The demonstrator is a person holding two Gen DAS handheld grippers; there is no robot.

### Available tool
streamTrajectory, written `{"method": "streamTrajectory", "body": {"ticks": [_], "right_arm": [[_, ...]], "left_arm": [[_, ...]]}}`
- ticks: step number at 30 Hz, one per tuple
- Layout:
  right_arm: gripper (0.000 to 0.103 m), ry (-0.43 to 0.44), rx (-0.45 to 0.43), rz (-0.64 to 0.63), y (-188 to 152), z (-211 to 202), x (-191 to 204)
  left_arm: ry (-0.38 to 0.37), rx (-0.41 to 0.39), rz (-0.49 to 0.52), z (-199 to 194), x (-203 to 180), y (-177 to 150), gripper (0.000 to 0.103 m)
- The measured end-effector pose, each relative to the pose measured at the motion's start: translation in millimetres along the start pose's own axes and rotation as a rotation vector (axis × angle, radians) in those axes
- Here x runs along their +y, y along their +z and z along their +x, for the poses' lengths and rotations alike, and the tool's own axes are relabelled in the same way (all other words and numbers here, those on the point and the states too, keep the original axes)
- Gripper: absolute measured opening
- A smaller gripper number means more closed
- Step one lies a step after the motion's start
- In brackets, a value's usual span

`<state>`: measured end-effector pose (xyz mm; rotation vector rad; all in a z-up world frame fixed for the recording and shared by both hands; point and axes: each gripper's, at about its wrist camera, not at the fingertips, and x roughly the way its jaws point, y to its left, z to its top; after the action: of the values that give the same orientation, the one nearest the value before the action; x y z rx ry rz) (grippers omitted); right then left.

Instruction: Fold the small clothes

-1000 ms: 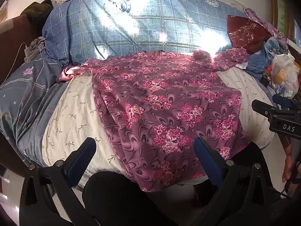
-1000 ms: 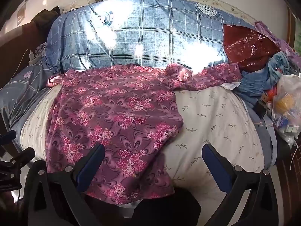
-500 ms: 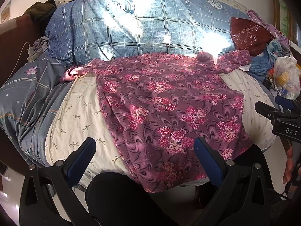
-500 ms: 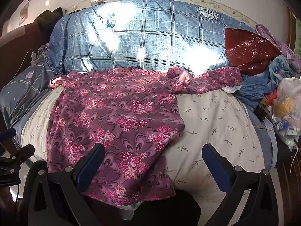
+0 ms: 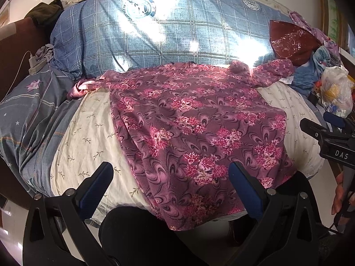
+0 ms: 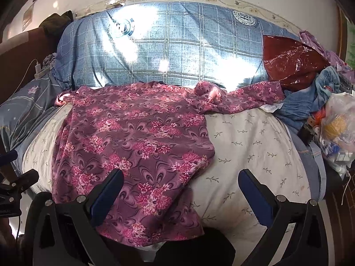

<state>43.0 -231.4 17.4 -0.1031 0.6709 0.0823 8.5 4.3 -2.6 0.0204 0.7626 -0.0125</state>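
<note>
Hovering wide apart and empty (both of them), the left gripper (image 5: 170,184) and right gripper (image 6: 180,188) face the floral garment (image 5: 188,128) spread on the bed (image 6: 250,150).

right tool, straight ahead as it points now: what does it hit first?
Probably the cream sheet, just right of the floral garment's edge. The right tool is open and empty. Depth is unclear.

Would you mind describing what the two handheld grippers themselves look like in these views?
Both the left gripper and the right gripper share one build: matte black angular frames with silver rivets at the joints, and two long fingers faced with dark blue pads. Seen from the left wrist camera, the right gripper's black body carries white "DAS" lettering. No cables are visible.
</note>
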Motion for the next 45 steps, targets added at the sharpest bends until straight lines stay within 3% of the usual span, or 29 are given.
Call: {"method": "streamTrajectory", "body": {"ticks": [20, 45], "right_arm": [[0.103, 0.006, 0.012, -0.005, -2.3, 5.9, -0.8], [0.103, 0.001, 0.005, -0.002, -2.0, 1.7, -3.5]], "left_arm": [[0.011, 0.015, 0.043, 5.3, -4.9, -0.4, 0.103], [0.024, 0.045, 0.005, 9.7, 6.1, -0.4, 0.103]]}}
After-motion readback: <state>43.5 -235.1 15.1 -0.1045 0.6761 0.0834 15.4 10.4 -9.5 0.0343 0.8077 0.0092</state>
